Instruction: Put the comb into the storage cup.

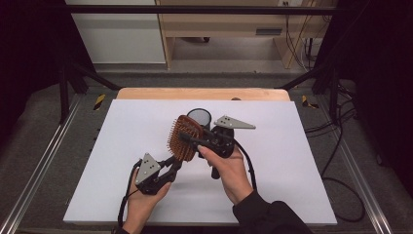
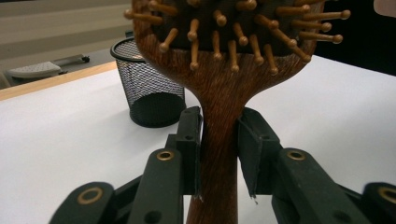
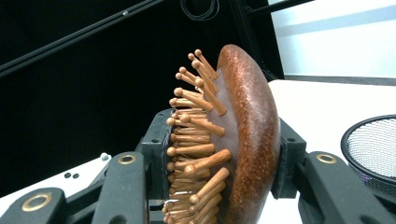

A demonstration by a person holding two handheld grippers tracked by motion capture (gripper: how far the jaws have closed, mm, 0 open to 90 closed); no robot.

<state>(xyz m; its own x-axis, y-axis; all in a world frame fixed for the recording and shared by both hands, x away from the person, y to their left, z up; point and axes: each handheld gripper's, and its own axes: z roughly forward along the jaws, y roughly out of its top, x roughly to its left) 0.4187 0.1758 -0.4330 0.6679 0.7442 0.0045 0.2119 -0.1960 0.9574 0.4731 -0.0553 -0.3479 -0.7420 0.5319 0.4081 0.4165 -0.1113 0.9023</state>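
A wooden hairbrush (image 1: 186, 138) with wooden pin bristles is held up above the white table sheet (image 1: 292, 161). My left gripper (image 1: 174, 163) comes from below left, and its pads press both sides of the brush handle (image 2: 219, 140). From the right, my right gripper (image 1: 192, 141) is shut across the brush head (image 3: 252, 130), with one pad on the bristle side and the other on the rounded back. In the left gripper view the bristles (image 2: 233, 28) face the camera.
A black mesh cup (image 1: 199, 117) stands upright on the sheet just behind the brush, also visible as the mesh cup (image 2: 149, 93) and its rim (image 3: 373, 149). Metal rails run along both table sides. Cables lie on the floor at right.
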